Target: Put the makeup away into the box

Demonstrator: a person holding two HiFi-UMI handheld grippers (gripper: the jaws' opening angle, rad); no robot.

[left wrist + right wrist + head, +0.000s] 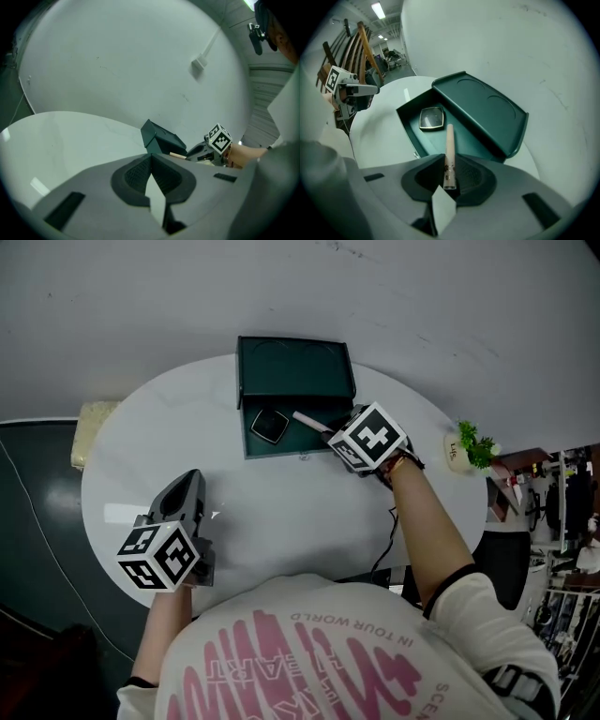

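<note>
Jaws together; green box (160, 138) beyond, seemingly open.

White T-shirt (309, 652) with pink lettering (dark edging on the short sleeves). Left gripper (192, 478) and right gripper (329, 435): grey shells, dark ribbed fingers (136, 176), each bearing a black-and-white marker cube (157, 557).

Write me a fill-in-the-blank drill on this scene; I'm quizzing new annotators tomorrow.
1. The right tool holds a slim pale tube over the green box, whose lid stands ___.
2. The dark compact lies ___ the box.
3. The left tool, jaws together, holds ___.
Missing words: open; inside; nothing.
</note>
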